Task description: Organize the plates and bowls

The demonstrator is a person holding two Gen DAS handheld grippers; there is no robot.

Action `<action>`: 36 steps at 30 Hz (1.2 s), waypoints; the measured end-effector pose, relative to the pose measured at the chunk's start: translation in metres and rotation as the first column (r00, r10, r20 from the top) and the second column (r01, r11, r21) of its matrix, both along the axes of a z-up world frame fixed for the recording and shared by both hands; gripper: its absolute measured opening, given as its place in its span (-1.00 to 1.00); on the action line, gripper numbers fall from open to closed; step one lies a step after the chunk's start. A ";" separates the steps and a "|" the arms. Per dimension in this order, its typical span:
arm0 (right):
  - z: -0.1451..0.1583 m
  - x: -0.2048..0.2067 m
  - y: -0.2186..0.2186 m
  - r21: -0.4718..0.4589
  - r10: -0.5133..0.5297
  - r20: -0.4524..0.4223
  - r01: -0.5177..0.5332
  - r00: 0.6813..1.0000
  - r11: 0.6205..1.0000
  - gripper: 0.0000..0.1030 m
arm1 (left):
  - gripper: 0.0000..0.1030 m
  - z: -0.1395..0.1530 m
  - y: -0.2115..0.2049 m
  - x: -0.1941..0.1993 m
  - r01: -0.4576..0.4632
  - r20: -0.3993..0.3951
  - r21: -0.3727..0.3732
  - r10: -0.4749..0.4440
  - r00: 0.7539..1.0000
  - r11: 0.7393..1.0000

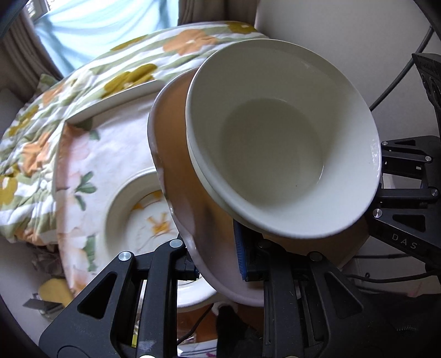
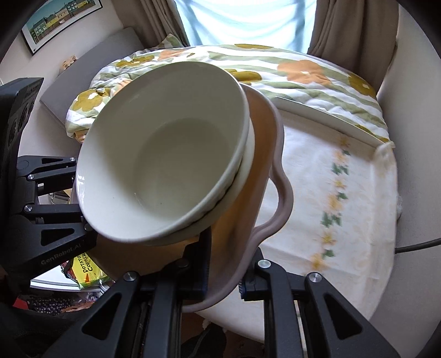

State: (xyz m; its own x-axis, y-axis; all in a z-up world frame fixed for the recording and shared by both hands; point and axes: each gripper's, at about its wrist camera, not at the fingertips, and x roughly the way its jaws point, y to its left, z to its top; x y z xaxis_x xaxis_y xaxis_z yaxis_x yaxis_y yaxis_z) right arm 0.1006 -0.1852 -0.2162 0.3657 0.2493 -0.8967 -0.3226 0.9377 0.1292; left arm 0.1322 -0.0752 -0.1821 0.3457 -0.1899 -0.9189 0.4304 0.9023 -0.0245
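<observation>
I am looking past my tools at a flowered quilt that is lying bunched across the far side, green stripes and orange blooms showing. A pale cloth with a flower border is covering the round table beneath. Brown curtains are hanging beside a bright window. A framed picture of coloured houses is hanging on the wall at the left. A yellow potato snack packet is lying lower down.

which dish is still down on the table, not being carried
The flower-painted plate on the tablecloth; the white bowls ride on the scalloped plate clamped by both grippers.
</observation>
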 end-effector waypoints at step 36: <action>-0.069 0.013 0.124 -0.033 -0.080 -0.117 0.077 0.990 0.997 -0.71 | -0.68 -0.084 0.111 0.021 0.036 -0.087 0.048 -0.032 0.996 0.998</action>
